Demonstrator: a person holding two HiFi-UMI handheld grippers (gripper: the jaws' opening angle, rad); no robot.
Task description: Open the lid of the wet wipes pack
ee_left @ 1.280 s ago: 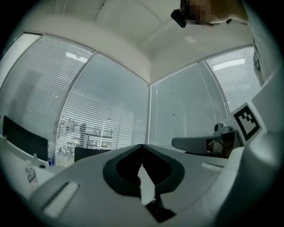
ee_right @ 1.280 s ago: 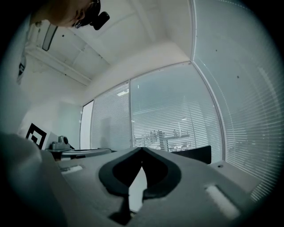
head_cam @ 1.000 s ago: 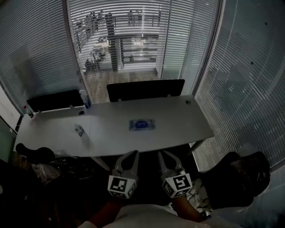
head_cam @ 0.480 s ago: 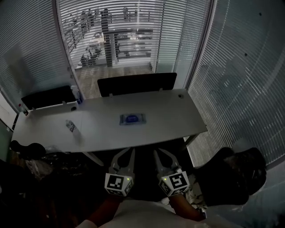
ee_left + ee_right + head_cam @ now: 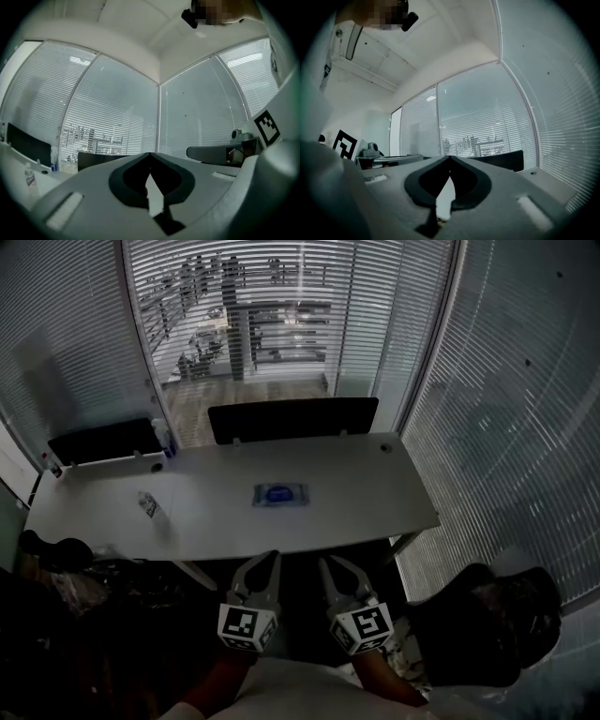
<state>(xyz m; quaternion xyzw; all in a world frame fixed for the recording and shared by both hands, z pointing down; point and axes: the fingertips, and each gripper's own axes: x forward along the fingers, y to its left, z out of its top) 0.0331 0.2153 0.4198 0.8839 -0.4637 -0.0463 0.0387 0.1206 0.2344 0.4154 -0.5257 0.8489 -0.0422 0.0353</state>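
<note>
Head view: the wet wipes pack (image 5: 279,494) is lying mid-counter (image 5: 375,493), with a small bottle (image 5: 147,505) standing well to its left. The left gripper (image 5: 266,561) and right gripper (image 5: 328,564) are hovering short of the near edge.
Left gripper view: the jaws are meeting tip to tip, gripping nothing.
Right gripper view: the jaws are closing on nothing, tips touching.

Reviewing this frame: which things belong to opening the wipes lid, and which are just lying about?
Job in hand:
- wet wipes pack, lid closed, mid-table
- left claw and right claw, both shut and empty, short of the table

Lying about:
- small bottle
- tall bottle at the far edge
</note>
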